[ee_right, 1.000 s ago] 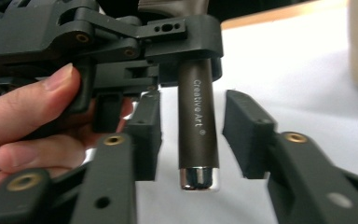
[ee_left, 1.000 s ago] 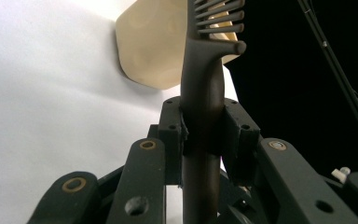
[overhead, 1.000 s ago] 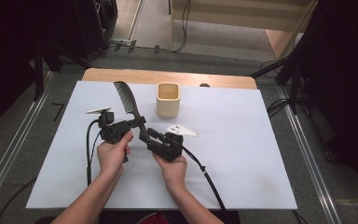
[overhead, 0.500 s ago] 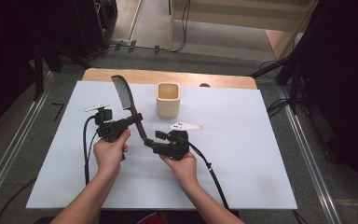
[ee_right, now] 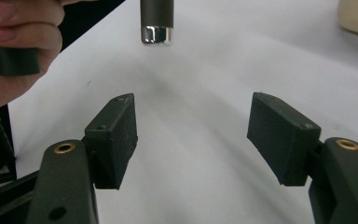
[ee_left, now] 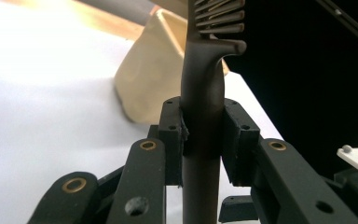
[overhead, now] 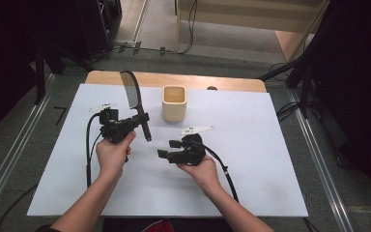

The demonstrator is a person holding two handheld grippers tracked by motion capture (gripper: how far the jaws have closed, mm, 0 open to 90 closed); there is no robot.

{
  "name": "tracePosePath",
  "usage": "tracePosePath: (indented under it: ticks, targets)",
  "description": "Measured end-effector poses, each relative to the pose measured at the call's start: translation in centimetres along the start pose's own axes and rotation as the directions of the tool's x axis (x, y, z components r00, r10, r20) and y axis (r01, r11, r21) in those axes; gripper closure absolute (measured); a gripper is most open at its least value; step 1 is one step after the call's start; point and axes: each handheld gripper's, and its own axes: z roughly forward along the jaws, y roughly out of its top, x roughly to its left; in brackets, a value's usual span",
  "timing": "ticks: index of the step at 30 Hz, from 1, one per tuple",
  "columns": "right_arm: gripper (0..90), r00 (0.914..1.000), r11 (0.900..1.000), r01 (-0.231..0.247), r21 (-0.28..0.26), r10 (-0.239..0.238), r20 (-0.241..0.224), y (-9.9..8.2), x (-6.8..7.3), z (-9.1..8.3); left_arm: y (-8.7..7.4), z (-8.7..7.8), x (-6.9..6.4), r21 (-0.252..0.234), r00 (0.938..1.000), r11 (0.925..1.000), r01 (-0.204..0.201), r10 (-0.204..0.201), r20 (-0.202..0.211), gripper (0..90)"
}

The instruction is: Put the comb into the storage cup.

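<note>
- My left gripper (overhead: pixel 144 119) is clamped on the dark comb (overhead: pixel 134 99), with both pads pressed against the handle just below where the teeth begin.
- In the left gripper view the comb (ee_left: pixel 204 102) stands straight up between my jaws, its teeth (ee_left: pixel 219 16) running out past the top and its handle carrying on down past the pads.
- From the high view the comb rises up and away from my left gripper, tilted a little, its toothed end toward the table's far edge; the lower end of the handle sticks out below the jaws, on the side toward my right gripper.
- My left hand (overhead: pixel 112 153) wraps the body of that gripper, lifted off the white sheet (overhead: pixel 251 169).
- The beige square cup (overhead: pixel 174 103) sits just beyond and to the right of my left gripper; in the left gripper view the cup (ee_left: pixel 149 79) shows behind the comb on its left side.
- My right gripper (overhead: pixel 168 150) is spread wide and holds nothing; its jaws point toward my left hand.
- In the right gripper view the two pads (ee_right: pixel 113 137) stand well apart over bare white sheet, and the comb handle's shiny metal tip (ee_right: pixel 156 32) hangs ahead of them, apart from both.
- My right hand (overhead: pixel 200 166) holds its gripper low, near the sheet, with its cable (overhead: pixel 224 174) trailing back toward me.
</note>
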Motion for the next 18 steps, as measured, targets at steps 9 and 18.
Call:
tracePosePath:
  ticks: [9, 18]
  targets:
    - [29.8, 0.9962, 0.9951, 0.082, 0.055, -0.080, -0.036, -0.2, -0.9, -1.8, 0.9, 0.3, -0.6, -0.029, 0.9934, 0.9937, -0.108, 0.109, 0.036, 73.4]
    - [29.7, 0.9944, 0.9923, 0.095, 0.080, -0.091, -0.054, -0.6, -1.5, -2.9, 1.6, 0.9, -1.3, -0.025, 0.9802, 0.9822, -0.186, 0.187, 0.063, 73.5]
